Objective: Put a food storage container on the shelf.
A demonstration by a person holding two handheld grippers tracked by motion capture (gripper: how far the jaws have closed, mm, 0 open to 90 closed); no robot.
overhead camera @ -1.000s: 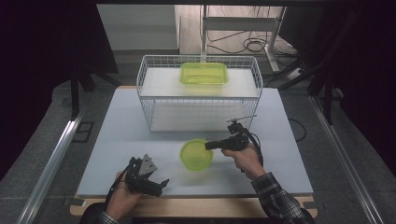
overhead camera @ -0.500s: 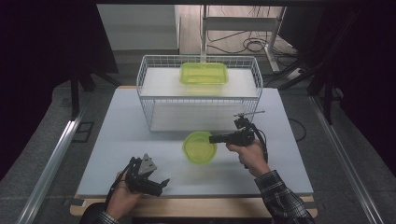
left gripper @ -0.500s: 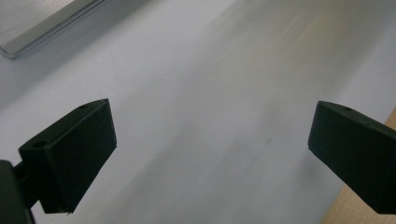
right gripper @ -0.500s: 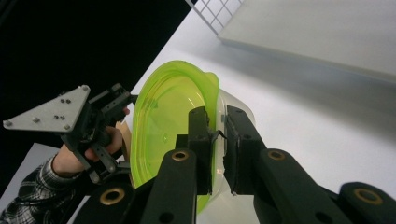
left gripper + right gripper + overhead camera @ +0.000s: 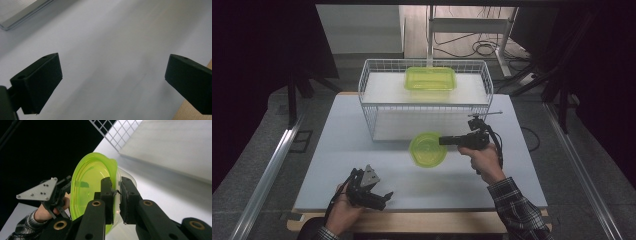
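A round yellow-green plastic bowl point(image 5: 428, 149) hangs above the white table point(image 5: 337, 150), just in front of the wire basket point(image 5: 362, 95). My right gripper point(image 5: 443, 141) is shut on its right rim. In the right gripper view the bowl point(image 5: 87, 182) has its wall pinched between the jaws of my right gripper point(image 5: 115, 181). My left gripper point(image 5: 384, 197) rests in a hand near the table's front left edge. In the left gripper view my left gripper point(image 5: 112, 72) has its jaws wide apart over bare tabletop, with nothing between them.
Inside the wire basket a rectangular yellow-green container point(image 5: 430, 79) sits on a white block point(image 5: 382, 90). The table's wooden front edge point(image 5: 422, 220) runs below both hands. A metal rail point(image 5: 272, 170) lies on the floor to the left.
My right gripper has risen with the bowl and moved slightly right, toward the basket. The left gripper has stayed in place.
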